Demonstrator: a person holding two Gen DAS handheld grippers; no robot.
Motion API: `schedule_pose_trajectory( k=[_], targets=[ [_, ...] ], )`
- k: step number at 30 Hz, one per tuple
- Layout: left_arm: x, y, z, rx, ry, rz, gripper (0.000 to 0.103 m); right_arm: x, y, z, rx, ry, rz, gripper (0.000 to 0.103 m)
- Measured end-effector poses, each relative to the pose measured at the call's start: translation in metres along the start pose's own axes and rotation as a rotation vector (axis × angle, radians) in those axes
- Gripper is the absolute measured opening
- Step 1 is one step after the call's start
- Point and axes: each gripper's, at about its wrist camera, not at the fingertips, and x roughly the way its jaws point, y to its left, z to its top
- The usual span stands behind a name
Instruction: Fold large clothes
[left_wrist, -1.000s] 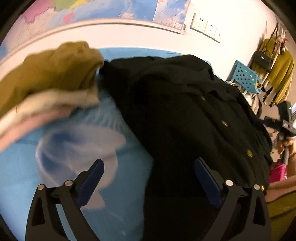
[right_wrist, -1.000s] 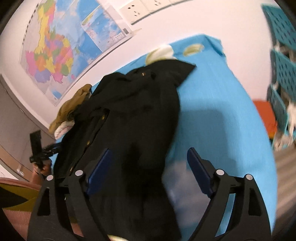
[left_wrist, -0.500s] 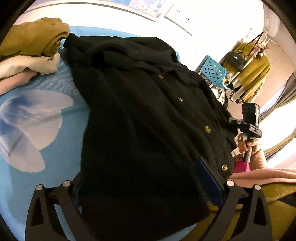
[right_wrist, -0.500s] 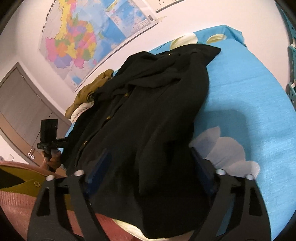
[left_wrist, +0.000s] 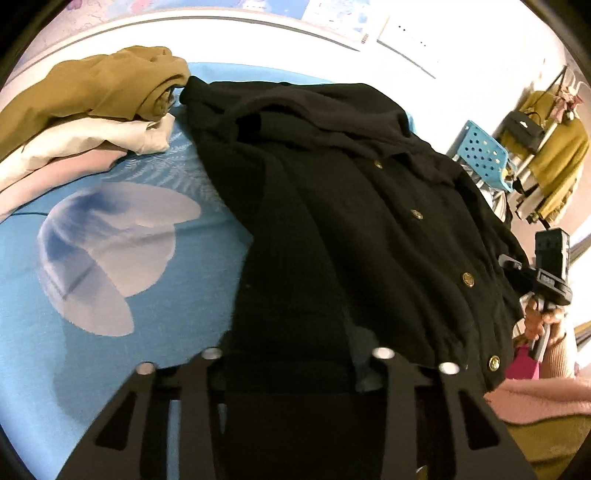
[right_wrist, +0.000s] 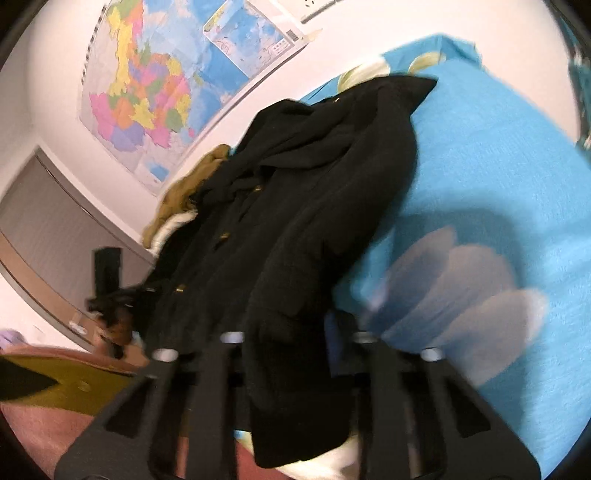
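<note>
1. The left gripper (left_wrist: 295, 373) has just been closing, and its jaws now pinch the near hem of the black coat (left_wrist: 332, 221).
2. The right gripper (right_wrist: 291, 343) has just been closing too, clamped on the same hem further along.
3. Two grips at the hem, most likely to lift and fold it up toward the collar.
4. The coat lies buttoned, gold buttons in a row, rumpled at the collar, stretched from the near edge of the bed (left_wrist: 110, 350) toward the far edge.
5. Folded clothes (left_wrist: 92, 110) sit at the far left corner.
</note>
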Motion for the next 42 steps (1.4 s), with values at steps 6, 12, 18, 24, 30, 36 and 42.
schedule_pose_trajectory(
  k=[6, 12, 18, 24, 30, 36, 42],
  targets=[
    [-0.055, 0.006, 0.014, -0.083, -0.111, -0.172, 0.008, -0.060, 0.061, 0.016, -0.083, -0.204, 0.116, 0.014],
    [-0.134, 0.013, 0.017, -0.111, -0.288, -0.279, 0.007, -0.111, 0.121, 0.008, -0.219, -0.320, 0.213, 0.013],
    [-0.156, 0.028, -0.011, -0.154, -0.312, -0.338, 0.007, -0.111, 0.118, -0.027, -0.201, -0.238, 0.165, 0.014],
    [-0.118, 0.044, -0.007, -0.231, -0.203, -0.352, 0.007, -0.092, 0.097, -0.020, -0.106, -0.180, 0.142, 0.015],
    [-0.124, 0.048, 0.051, -0.211, -0.212, -0.365, 0.007, -0.088, 0.093, 0.037, -0.058, -0.227, 0.163, 0.015],
    [-0.099, 0.048, 0.148, -0.213, -0.161, -0.302, 0.009, -0.055, 0.053, 0.120, 0.109, -0.231, 0.155, 0.019],
    [-0.001, 0.066, 0.225, -0.277, -0.023, -0.134, 0.014, 0.015, -0.033, 0.175, 0.365, -0.161, 0.053, 0.029]
  ],
)
